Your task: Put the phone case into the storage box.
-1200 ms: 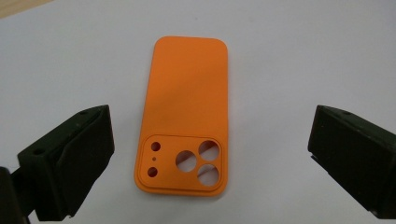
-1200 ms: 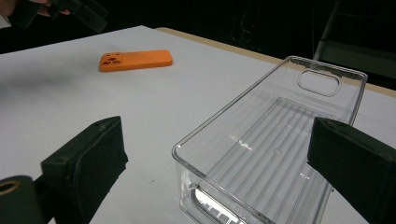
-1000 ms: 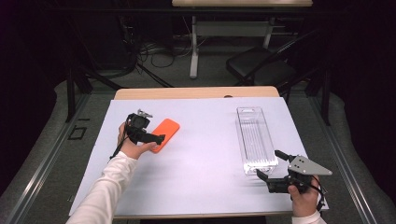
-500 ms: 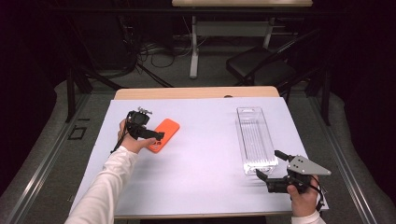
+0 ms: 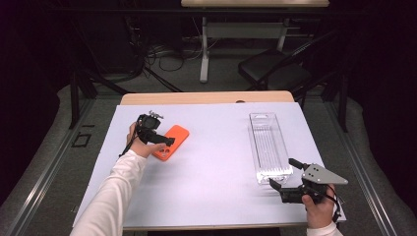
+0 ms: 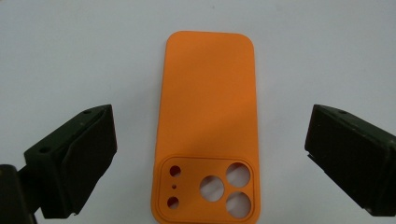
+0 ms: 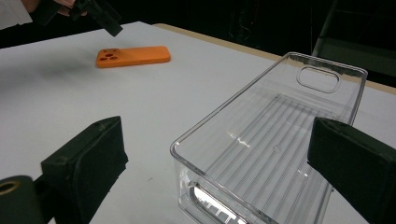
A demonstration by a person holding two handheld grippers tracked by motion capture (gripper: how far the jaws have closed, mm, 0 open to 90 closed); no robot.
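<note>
Left tool (image 6: 205, 154) hangs right over the orange phone case (image 6: 208, 126), jaws spread wide either side of it — nothing gripped. The case lies flat on the counter (image 5: 216, 147), camera cutouts up, towards the left side. Best bet, I'd say: drop straight down and pinch across the narrow sides, square, so it doesn't skid. Left forearm stretched forward, hand tipped down. Right tool (image 5: 284, 183) rests open at the clear bin (image 5: 269, 147) — its near end.

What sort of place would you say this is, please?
Probably a lab or studio recording bay: a white-covered table amid black surroundings, loose floor cables, and a black chair behind.
</note>
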